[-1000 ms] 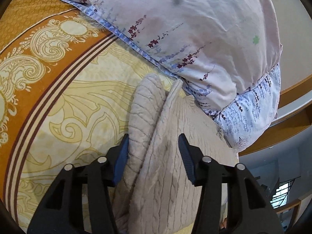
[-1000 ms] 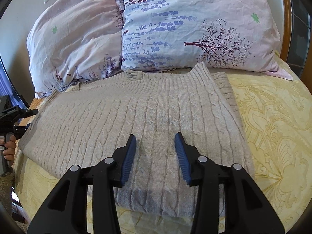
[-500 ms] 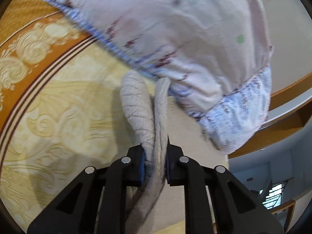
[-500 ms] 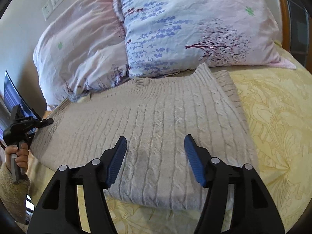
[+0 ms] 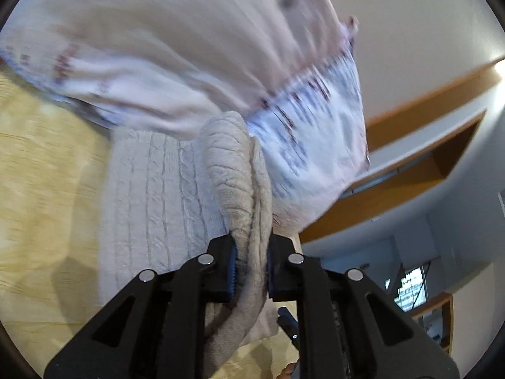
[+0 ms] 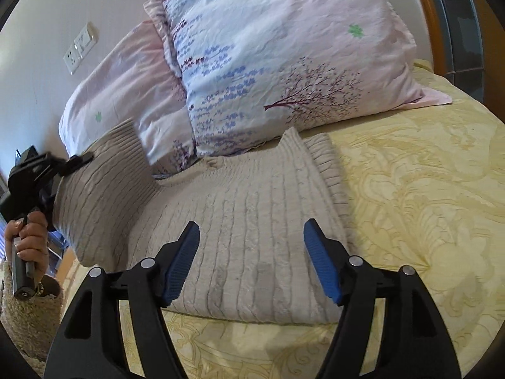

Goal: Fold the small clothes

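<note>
Right wrist view: your right tongs (image 6: 251, 260) stand released, jaws wide apart, hovering over the near part of the sweater (image 6: 240, 221). The sweater lies on the bed (image 6: 426, 189), on the yellow patterned cover, with its far edge against the pillows (image 6: 284, 63). Its left end is lifted off the bed and turned upward, held by your left tongs (image 6: 80, 159), which your left hand (image 6: 30, 237) grips by the handle at the frame's left edge. A wall socket (image 6: 80, 47) sits on the wall above the pink pillow.

Left wrist view: your left tongs (image 5: 251, 260) are clenched on a bunched fold of the sweater (image 5: 240, 173), both blue pads pressed into the knit. The rest of the garment spreads flat to the left of the fold on the bed (image 5: 41, 173). The pillows (image 5: 189, 63) show just behind the fold, blurred. Whether the fold touches them you cannot tell from this frame.
</note>
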{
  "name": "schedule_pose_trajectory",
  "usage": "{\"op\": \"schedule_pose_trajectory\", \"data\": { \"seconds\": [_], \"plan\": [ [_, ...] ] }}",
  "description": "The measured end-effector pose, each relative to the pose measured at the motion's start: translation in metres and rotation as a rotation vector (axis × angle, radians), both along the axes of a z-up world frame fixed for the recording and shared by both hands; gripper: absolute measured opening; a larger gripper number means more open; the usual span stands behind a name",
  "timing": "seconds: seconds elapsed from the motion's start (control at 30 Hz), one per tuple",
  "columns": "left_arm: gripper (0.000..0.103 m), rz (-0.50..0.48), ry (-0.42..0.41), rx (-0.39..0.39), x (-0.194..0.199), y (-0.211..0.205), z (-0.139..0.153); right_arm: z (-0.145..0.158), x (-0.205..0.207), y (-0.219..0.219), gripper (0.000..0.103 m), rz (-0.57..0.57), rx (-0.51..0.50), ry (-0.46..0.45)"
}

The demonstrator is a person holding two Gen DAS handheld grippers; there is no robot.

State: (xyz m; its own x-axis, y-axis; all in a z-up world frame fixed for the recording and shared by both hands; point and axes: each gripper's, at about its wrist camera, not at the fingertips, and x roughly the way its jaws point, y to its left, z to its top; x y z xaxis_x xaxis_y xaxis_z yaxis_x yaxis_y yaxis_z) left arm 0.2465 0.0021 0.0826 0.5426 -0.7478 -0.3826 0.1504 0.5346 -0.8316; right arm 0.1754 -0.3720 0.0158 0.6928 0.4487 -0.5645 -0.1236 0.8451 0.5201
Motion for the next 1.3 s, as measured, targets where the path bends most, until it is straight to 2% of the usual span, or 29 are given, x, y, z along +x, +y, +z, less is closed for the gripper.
{"op": "schedule_pose_trajectory", "data": {
  "seconds": [0.2, 0.33, 0.4, 0.43, 0.47, 0.5, 0.53, 0.6, 0.67, 0.73, 0.8, 0.9, 1.03, 1.1, 1.23, 1.27, 1.3],
  "plan": [
    [0.013, -0.098, 0.022, 0.045, 0.004, -0.080, -0.017, -0.004, -0.004, -0.017, 0.070, -0.048, 0.007, -0.001],
    [0.016, -0.221, 0.093, 0.100, 0.004, -0.136, -0.047, -0.008, -0.002, -0.033, 0.070, -0.084, 0.047, 0.018],
    [0.022, -0.277, 0.116, 0.069, 0.002, -0.148, -0.055, -0.006, 0.000, -0.041, 0.070, -0.095, 0.070, 0.029],
    [0.022, -0.296, 0.109, 0.042, 0.001, -0.147, -0.054, -0.004, 0.000, -0.045, 0.070, -0.095, 0.083, 0.029],
    [0.028, -0.314, 0.093, 0.016, -0.002, -0.143, -0.049, -0.002, 0.001, -0.049, 0.070, -0.090, 0.102, 0.029],
    [0.042, -0.318, 0.078, 0.008, -0.004, -0.139, -0.044, 0.000, 0.003, -0.051, 0.070, -0.079, 0.121, 0.031],
    [0.048, -0.297, 0.040, 0.010, -0.009, -0.126, -0.032, 0.002, 0.006, -0.054, 0.070, -0.056, 0.151, 0.040],
    [0.057, -0.251, -0.019, 0.048, -0.016, -0.106, -0.020, 0.004, 0.014, -0.056, 0.071, 0.000, 0.219, 0.067],
    [0.062, -0.160, -0.059, 0.154, -0.023, -0.077, -0.011, 0.000, 0.028, -0.053, 0.071, 0.080, 0.318, 0.136],
    [0.062, -0.087, -0.051, 0.253, -0.028, -0.057, -0.014, -0.006, 0.042, -0.047, 0.071, 0.127, 0.362, 0.208],
    [0.062, -0.050, -0.033, 0.320, -0.031, -0.041, -0.023, -0.012, 0.054, -0.039, 0.071, 0.144, 0.360, 0.258],
    [0.063, -0.039, 0.011, 0.360, -0.032, -0.028, -0.039, -0.022, 0.073, -0.023, 0.071, 0.177, 0.346, 0.316],
    [0.063, -0.067, 0.070, 0.395, -0.026, -0.036, -0.062, -0.030, 0.092, -0.006, 0.069, 0.200, 0.305, 0.358],
    [0.064, -0.085, 0.073, 0.401, -0.028, -0.039, -0.067, -0.032, 0.099, -0.002, 0.056, 0.195, 0.290, 0.360],
    [0.067, -0.103, 0.073, 0.405, -0.029, -0.043, -0.073, -0.035, 0.121, 0.003, 0.049, 0.155, 0.318, 0.355],
    [0.068, -0.108, 0.076, 0.402, -0.030, -0.043, -0.074, -0.037, 0.125, 0.004, 0.041, 0.146, 0.321, 0.355],
    [0.069, -0.113, 0.078, 0.399, -0.030, -0.043, -0.075, -0.038, 0.129, 0.004, 0.027, 0.142, 0.316, 0.355]
  ]
}}
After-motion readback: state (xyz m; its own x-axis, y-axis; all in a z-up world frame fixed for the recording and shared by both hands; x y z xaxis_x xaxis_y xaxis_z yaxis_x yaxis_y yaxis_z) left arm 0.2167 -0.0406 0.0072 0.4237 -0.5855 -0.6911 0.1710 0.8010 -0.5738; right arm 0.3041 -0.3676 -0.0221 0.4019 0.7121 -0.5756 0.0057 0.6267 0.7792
